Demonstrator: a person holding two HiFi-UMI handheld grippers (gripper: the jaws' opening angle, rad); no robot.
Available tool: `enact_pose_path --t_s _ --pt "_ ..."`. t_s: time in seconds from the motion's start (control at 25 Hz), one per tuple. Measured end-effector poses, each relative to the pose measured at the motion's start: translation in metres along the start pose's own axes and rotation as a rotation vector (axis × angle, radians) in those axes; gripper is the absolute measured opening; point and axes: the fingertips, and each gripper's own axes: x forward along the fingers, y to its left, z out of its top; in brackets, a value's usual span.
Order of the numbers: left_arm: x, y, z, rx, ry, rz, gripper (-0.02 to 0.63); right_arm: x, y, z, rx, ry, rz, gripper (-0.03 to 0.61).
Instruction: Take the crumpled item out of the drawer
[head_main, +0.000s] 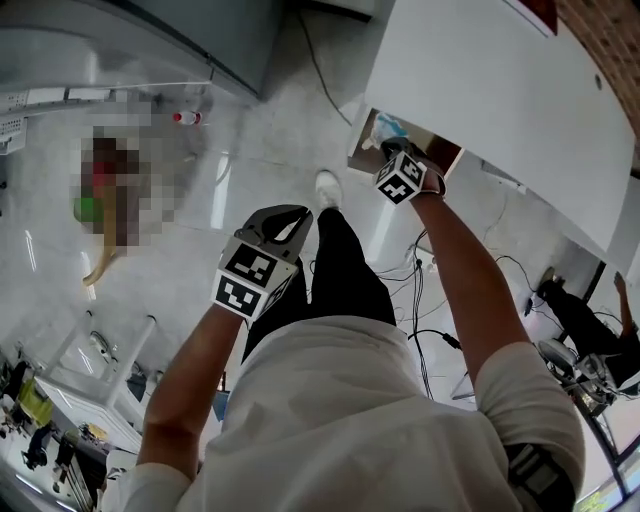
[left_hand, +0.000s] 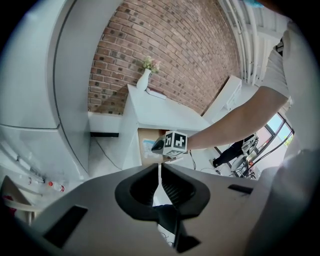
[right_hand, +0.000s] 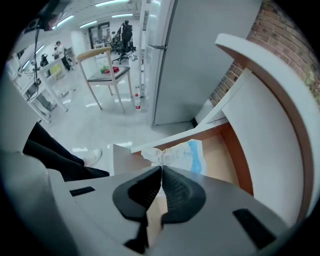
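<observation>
Left gripper (left_hand: 160, 169): jaws together, empty, held in the air.
Right gripper (right_hand: 161, 169): jaws closed on bag (right_hand: 179, 152).
Drawer (right_hand: 222, 157): open.

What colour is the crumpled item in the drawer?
The crumpled item is white and light blue; best in right gripper view.

No lettering is legible anywhere; the blue print on the crumpled item (right_hand: 182, 154) inside the drawer (right_hand: 227, 165) is too blurred.
</observation>
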Motion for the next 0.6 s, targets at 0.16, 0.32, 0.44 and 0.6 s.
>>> enact_pose_path --t_s 0.16,0.32,0.44,0.6 --pt "-0.040 -0.027 0.005 0.049 -0.025 -0.019 0.031 -0.058 0.010 0.004 0.010 -0.013 -0.018 0.032" --pt "-0.075 -0.049 0.016 0.098 -0.055 -0.035 0.031 -0.114 0.025 0.006 0.021 -0.020 -0.018 0.032" --pt "-0.097 -0.062 0.015 0.124 -0.076 -0.042 0.031 -0.151 0.042 0.009 0.041 -0.041 -0.018 0.032" --pt "-0.128 -0.078 -0.001 0.140 -0.086 -0.051 0.031 -0.197 0.071 0.016 0.074 -0.066 -0.020 0.032"
